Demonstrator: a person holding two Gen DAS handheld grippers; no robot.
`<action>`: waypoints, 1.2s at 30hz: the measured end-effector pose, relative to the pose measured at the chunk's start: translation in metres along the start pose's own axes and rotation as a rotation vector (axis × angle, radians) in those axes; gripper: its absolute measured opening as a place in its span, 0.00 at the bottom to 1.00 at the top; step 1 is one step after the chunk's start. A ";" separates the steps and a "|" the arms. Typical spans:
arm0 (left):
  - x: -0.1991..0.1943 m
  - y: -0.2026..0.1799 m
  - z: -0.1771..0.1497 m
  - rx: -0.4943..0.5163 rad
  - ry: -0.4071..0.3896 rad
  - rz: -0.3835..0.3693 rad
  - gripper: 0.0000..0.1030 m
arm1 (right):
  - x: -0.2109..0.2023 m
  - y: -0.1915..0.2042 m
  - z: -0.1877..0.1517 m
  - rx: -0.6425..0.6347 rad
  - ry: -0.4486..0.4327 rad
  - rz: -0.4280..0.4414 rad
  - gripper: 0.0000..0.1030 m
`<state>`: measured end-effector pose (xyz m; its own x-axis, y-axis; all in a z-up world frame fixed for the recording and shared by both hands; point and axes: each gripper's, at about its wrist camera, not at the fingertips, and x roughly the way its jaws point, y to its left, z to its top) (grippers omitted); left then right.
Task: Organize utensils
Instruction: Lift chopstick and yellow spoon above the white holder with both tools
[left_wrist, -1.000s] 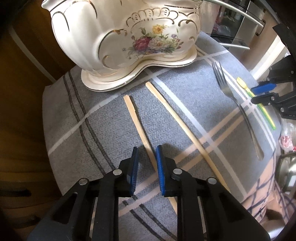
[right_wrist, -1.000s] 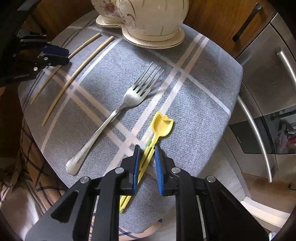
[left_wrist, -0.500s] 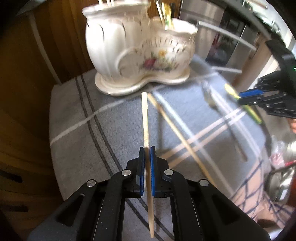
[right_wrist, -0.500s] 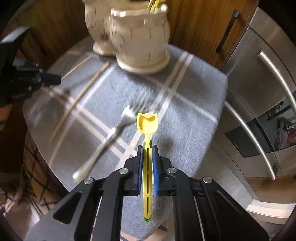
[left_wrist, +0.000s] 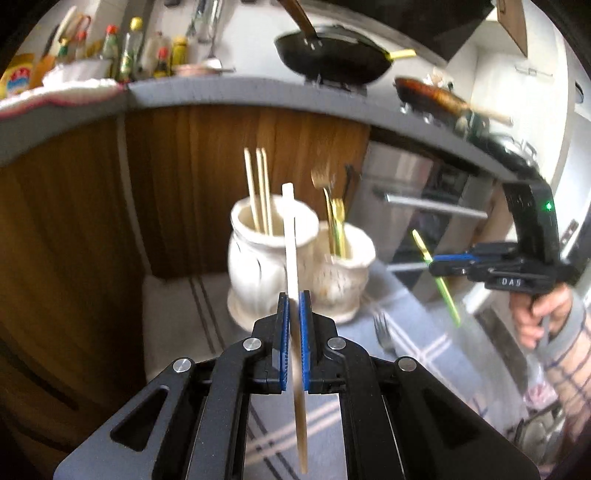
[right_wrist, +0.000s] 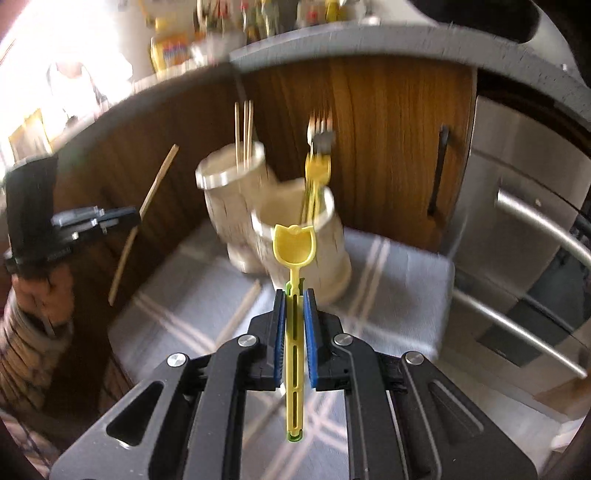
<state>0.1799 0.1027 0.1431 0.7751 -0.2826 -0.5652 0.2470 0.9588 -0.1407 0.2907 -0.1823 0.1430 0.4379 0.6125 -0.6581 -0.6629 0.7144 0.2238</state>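
My left gripper is shut on a wooden chopstick and holds it upright in the air, short of the white double-pot utensil holder. My right gripper is shut on a yellow plastic spoon, raised in front of the holder. The holder's left pot holds three chopsticks; its right pot holds a fork and yellow utensils. A metal fork and a second chopstick lie on the grey cloth. Each gripper shows in the other's view: the right, the left.
The grey striped cloth covers a small table against a wooden cabinet. A steel oven front with bar handles stands at the right. A counter above holds pans and bottles.
Both grippers closed on their utensils, lifted them off the cloth and tilted up toward the holder. The chopstick and yellow spoon now stand upright in the air.
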 end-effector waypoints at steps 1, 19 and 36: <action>-0.002 0.001 0.003 -0.003 -0.017 0.002 0.06 | 0.000 0.001 0.004 0.001 -0.030 -0.005 0.09; 0.047 0.015 0.087 -0.095 -0.380 0.085 0.06 | 0.030 0.003 0.070 0.070 -0.354 -0.003 0.09; 0.079 0.015 0.043 -0.080 -0.484 0.117 0.06 | 0.067 -0.001 0.041 0.047 -0.370 -0.055 0.09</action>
<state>0.2698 0.0940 0.1315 0.9803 -0.1370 -0.1421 0.1118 0.9787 -0.1720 0.3453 -0.1283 0.1279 0.6677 0.6472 -0.3678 -0.6074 0.7593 0.2335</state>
